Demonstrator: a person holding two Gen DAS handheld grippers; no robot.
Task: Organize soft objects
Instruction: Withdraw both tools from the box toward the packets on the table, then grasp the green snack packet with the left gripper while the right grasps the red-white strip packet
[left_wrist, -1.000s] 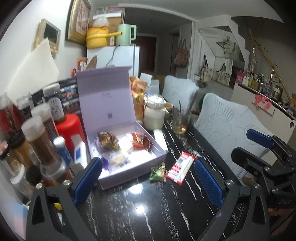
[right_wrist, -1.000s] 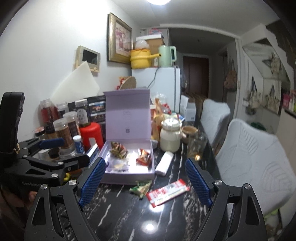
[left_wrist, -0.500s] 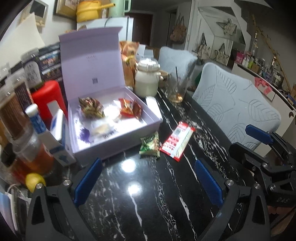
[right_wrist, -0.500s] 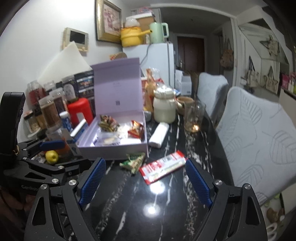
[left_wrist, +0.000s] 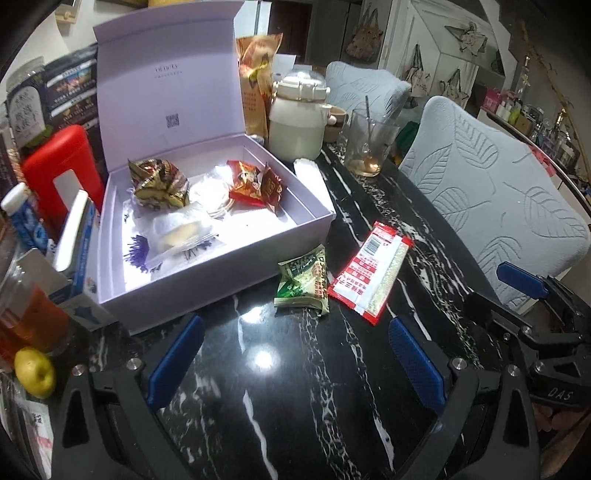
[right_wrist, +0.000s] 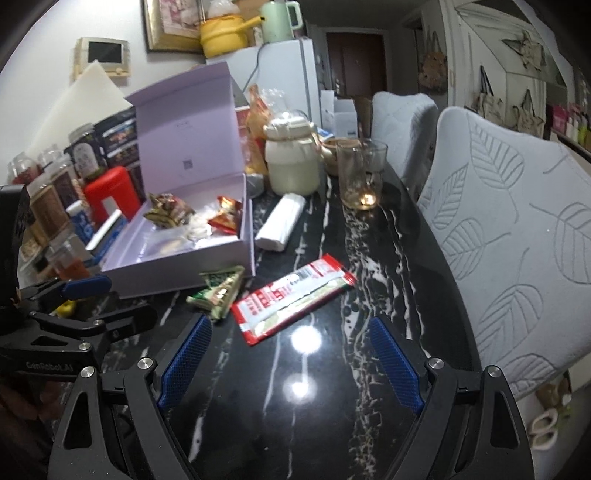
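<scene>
Left gripper (left_wrist: 295, 354): blue-padded fingers (left_wrist: 175, 360) spread wide, nothing between them, hanging over bare black marble table (left_wrist: 295, 406). Right gripper (right_wrist: 290, 362): fingers (right_wrist: 395, 365) likewise spread wide and empty, over the same tabletop with ceiling-light glare beneath. Each gripper shows in the other's view, off to the side, apart from its partner. Just ahead of the left fingers, a green snack packet (left_wrist: 304, 282) lies flat on the table, close to the front wall of the box; in the right view the same green packet (right_wrist: 218, 291) sits by the left fingertip. Beside it, nearly touching, a red-and-white snack wrapper (left_wrist: 371, 271) lies at an angle; in the right view the wrapper (right_wrist: 291, 297) is centred ahead of the open jaws. Behind both, a lilac gift box (left_wrist: 221, 273) stands open, lid upright against the back. Inside it: a gold-and-brown foil packet (left_wrist: 159, 184), a red packet (left_wrist: 255, 184), and clear-wrapped pale pastries (left_wrist: 181, 232). Right of the box, a white rolled bundle (right_wrist: 280, 223) lies on the table. Further back: a cream lidded jar (left_wrist: 297, 118) and a glass cup (left_wrist: 369, 146) with a spoon in it. Left of the box: a red canister (left_wrist: 59, 170), jars, a small yellow-green fruit (left_wrist: 35, 371). Two pale leaf-patterned chair backs (right_wrist: 517, 240) line the table's right edge.
</scene>
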